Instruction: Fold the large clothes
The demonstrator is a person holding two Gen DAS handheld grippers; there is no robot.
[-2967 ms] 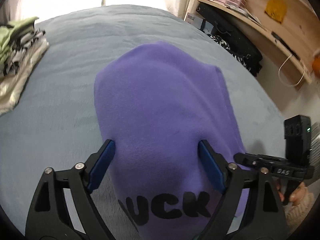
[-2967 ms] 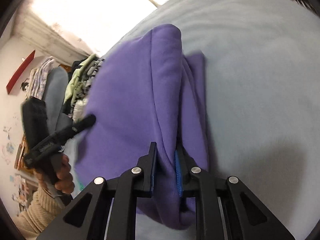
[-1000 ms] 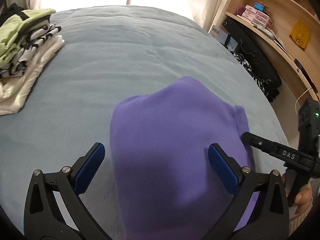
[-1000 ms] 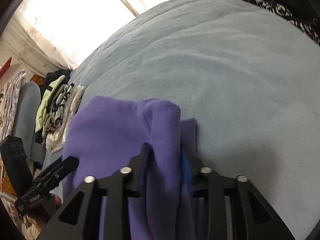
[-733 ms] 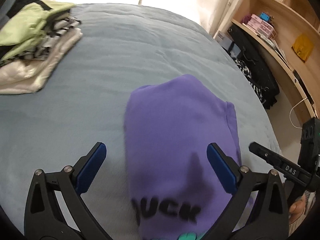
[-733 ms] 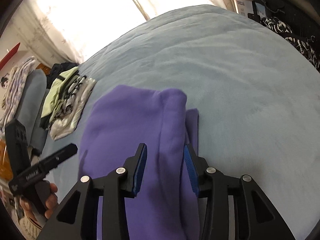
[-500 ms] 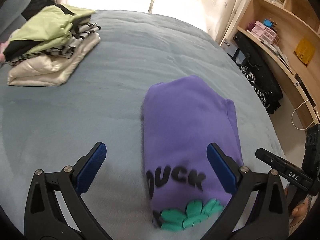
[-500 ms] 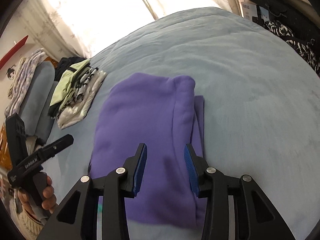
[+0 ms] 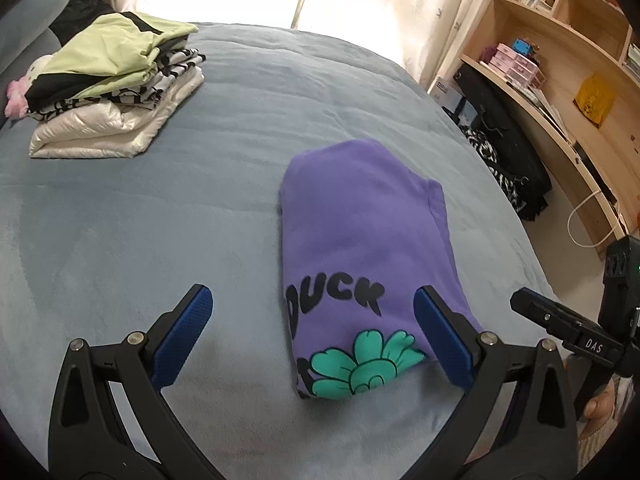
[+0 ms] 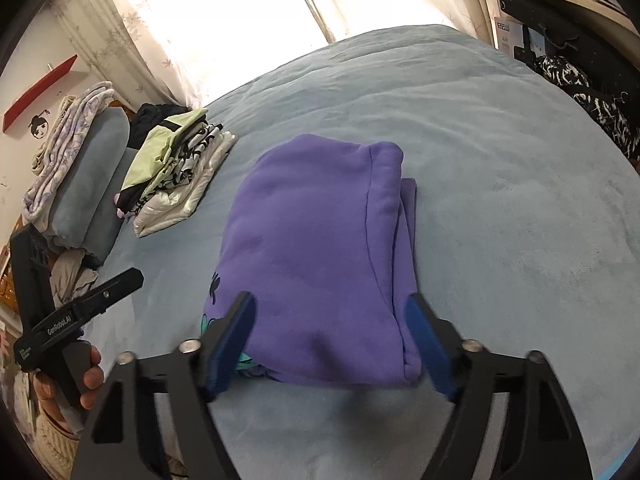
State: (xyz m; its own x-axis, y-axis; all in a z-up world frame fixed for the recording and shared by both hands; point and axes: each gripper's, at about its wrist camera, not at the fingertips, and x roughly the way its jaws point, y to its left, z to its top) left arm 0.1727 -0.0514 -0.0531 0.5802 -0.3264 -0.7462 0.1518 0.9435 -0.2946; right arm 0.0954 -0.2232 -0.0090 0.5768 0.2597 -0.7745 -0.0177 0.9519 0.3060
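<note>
Both grippers, left (image 9: pixel 320 328) gaping, right (image 10: pixel 332 334) opening, off the folded purple sweatshirt (image 9: pixel 360 236), its print half tucked under.

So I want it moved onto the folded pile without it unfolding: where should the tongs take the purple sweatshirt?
Probably the thick stacked edge of the purple sweatshirt, its right side in the right wrist view. All the layers meet there, so come in low from that side along the blue bedspread and pinch them together.

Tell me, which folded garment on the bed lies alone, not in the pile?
The purple sweatshirt with the black "DUCK" print and green flower. It lies by itself on the blue bed cover, while the green, striped and white garments are stacked in the pile.
</note>
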